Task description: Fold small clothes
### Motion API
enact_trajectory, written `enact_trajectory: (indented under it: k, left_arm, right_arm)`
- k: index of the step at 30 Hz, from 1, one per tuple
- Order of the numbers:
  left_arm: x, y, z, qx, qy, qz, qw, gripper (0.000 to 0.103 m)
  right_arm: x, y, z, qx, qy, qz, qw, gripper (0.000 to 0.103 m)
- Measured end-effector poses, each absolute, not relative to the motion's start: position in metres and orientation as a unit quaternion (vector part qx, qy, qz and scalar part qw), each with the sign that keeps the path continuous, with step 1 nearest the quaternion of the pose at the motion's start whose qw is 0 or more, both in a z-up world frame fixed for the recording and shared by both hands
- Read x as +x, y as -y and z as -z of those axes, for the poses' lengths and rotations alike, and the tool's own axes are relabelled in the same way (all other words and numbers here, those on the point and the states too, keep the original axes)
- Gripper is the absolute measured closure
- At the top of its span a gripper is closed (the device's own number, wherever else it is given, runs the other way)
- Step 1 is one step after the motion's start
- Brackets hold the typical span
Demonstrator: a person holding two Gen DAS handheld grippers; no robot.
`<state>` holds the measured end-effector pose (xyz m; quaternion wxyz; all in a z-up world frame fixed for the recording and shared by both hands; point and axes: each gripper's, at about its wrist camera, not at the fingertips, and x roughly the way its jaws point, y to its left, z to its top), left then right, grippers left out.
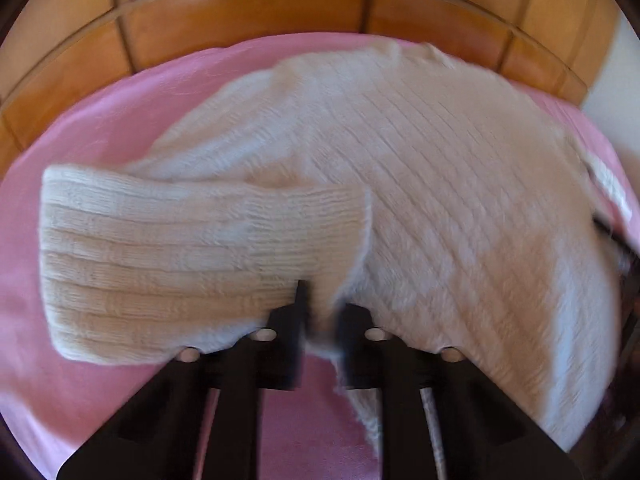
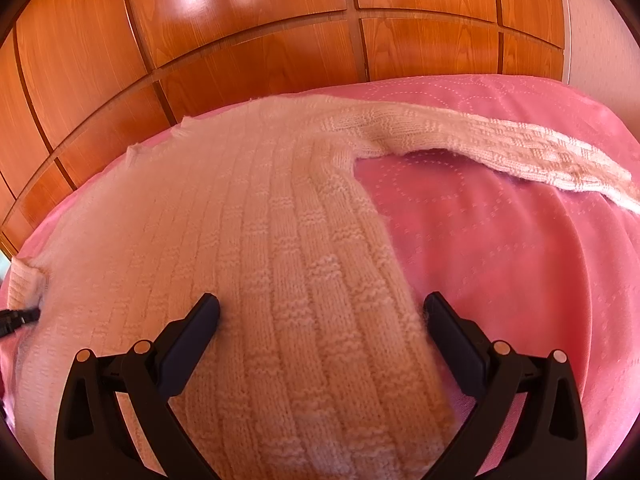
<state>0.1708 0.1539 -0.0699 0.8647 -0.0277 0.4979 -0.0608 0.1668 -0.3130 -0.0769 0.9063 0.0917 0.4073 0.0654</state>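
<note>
A cream knitted sweater point(image 1: 440, 160) lies spread on a pink bedspread point(image 1: 120, 120). One sleeve point(image 1: 180, 248) lies sideways to the left, with its cuff end by the sweater's near edge. My left gripper point(image 1: 322, 312) is shut on that near edge, and knit fabric bunches between its black fingers. In the right wrist view the sweater body point(image 2: 280, 220) fills the middle, and the other sleeve point(image 2: 500, 148) stretches away to the right. My right gripper point(image 2: 322, 304) stands wide open over the body near its right edge. The left gripper's dark tip point(image 2: 20, 316) shows at the far left.
A glossy wooden panelled wall point(image 2: 240, 20) rises right behind the bed's far edge. Bare pink bedspread point(image 2: 500, 260) lies to the right of the sweater. A pale wall point(image 2: 600, 40) shows at the far right.
</note>
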Motion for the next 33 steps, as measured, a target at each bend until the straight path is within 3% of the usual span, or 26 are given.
enact_trajectory:
  k: [8, 14, 20, 28, 30, 31, 32, 33]
  left_arm:
    - [0.211, -0.178, -0.043, -0.146, -0.408, 0.045, 0.9, 0.098]
    - [0.253, -0.117, -0.098, -0.163, -0.355, 0.09, 0.916, 0.098]
    - [0.291, -0.02, -0.084, -0.123, -0.354, 0.144, 0.916, 0.098]
    - [0.319, 0.069, -0.004, -0.091, -0.379, 0.175, 0.904, 0.097]
    - [0.315, 0.079, 0.008, -0.093, -0.385, 0.191, 0.898, 0.079]
    - [0.307, 0.08, 0.014, -0.097, -0.389, 0.199, 0.894, 0.055]
    - [0.298, 0.078, 0.019, -0.108, -0.392, 0.207, 0.89, 0.041]
    - [0.293, 0.077, 0.022, -0.116, -0.39, 0.213, 0.888, 0.039]
  right_arm:
    - [0.166, 0.313, 0.077, 0.094, -0.406, -0.066, 0.907, 0.002]
    - [0.166, 0.315, 0.077, 0.098, -0.404, -0.068, 0.907, 0.002]
    - [0.166, 0.315, 0.076, 0.1, -0.404, -0.069, 0.907, 0.002]
    - [0.165, 0.315, 0.076, 0.101, -0.403, -0.069, 0.907, 0.002]
    - [0.165, 0.315, 0.076, 0.101, -0.403, -0.069, 0.907, 0.002]
    - [0.165, 0.315, 0.076, 0.1, -0.403, -0.069, 0.907, 0.002]
    - [0.165, 0.315, 0.076, 0.1, -0.403, -0.069, 0.907, 0.002]
    - [0.165, 0.315, 0.076, 0.1, -0.403, -0.068, 0.907, 0.002]
